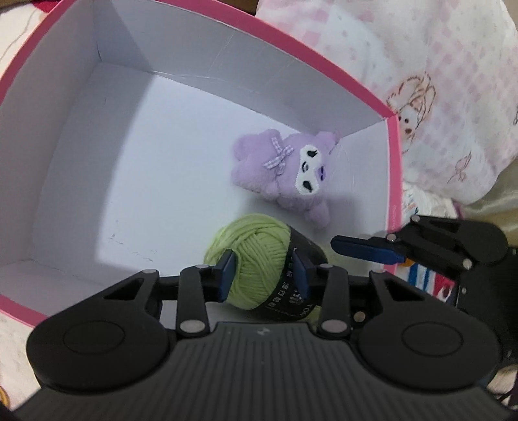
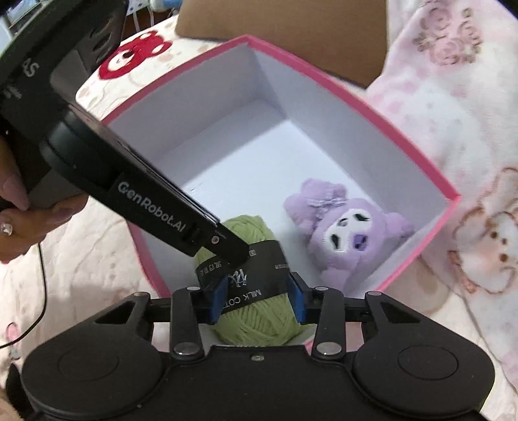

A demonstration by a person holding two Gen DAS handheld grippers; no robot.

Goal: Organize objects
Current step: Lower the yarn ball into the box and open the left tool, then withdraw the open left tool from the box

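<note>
A green yarn ball [image 1: 249,259] with a black paper label is held over the near edge of a pink-rimmed white box [image 1: 393,162]. My left gripper [image 1: 264,275] is shut on the yarn ball. My right gripper [image 2: 257,301] is also shut on the same yarn ball [image 2: 255,324], gripping it across the label. A purple plush toy [image 1: 281,171] lies on the box floor near the far right corner; it also shows in the right wrist view [image 2: 343,233]. The left gripper's body [image 2: 155,207] crosses the right wrist view from the upper left.
The box [image 2: 453,197] sits on a pink and white patterned blanket [image 2: 453,97]. A brown cardboard piece [image 2: 281,19] lies behind the box. A red bear print [image 2: 129,55] is on the bedding at left. A colourful striped item [image 1: 427,281] lies right of the box.
</note>
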